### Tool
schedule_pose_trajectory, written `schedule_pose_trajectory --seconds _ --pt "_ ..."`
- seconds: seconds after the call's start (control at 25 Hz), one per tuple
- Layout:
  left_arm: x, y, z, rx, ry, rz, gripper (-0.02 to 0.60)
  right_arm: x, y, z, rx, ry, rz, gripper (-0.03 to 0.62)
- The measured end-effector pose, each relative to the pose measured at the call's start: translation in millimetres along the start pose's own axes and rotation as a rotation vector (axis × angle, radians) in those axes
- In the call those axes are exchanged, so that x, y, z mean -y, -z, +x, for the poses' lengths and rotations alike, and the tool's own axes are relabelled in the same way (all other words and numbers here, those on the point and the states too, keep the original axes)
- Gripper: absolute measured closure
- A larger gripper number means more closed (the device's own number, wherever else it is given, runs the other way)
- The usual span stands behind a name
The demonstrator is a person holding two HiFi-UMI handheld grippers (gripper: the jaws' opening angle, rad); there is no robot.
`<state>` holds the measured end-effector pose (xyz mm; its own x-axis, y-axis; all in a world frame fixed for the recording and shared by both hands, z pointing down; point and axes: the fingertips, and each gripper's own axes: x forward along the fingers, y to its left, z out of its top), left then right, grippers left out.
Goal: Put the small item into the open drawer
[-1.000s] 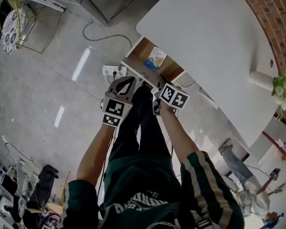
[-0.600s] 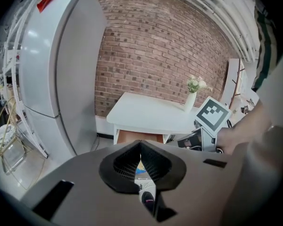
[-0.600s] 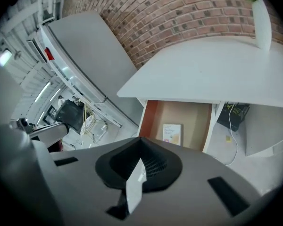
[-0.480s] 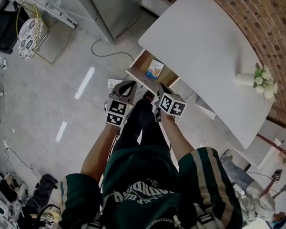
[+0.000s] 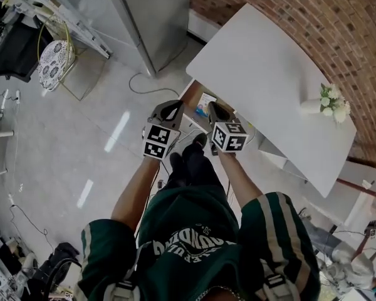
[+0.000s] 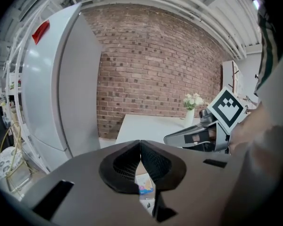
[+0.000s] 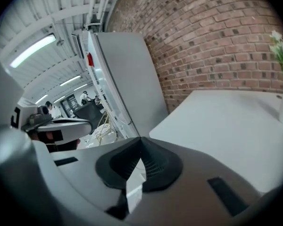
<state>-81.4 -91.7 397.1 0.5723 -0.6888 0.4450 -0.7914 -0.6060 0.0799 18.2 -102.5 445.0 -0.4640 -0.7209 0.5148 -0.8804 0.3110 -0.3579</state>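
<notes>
Small item in drawer; left gripper and right gripper side by side, jaws closed

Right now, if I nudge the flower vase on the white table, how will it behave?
The white vase looks narrow and tall under its flowers, so it is probably top-heavy and apt to tip. Its smooth finish suggests it is slippery, perhaps breakable.

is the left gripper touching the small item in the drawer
Apart. The head view shows a strip of drawer between the left gripper and the small item.
</notes>
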Motion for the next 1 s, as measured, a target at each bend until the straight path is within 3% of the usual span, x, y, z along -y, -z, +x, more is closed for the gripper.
schedule_pose_trajectory --seconds 0.28,0.52,1.0 --pt "-14 -53 -21 0.088 -0.03 0.072 0.566 -40 -72 -25 0.127 -0.06 -0.183 0.569" --pt "-32 -107 -44 0.188 -0.077 0.119 0.566 -63 -127 -50 0.242 -0.073 -0.263 0.569" --pt "-25 -107 -69 0.21 -0.096 0.143 0.565 -83 -130 -77 0.288 -0.077 -0.302 0.569"
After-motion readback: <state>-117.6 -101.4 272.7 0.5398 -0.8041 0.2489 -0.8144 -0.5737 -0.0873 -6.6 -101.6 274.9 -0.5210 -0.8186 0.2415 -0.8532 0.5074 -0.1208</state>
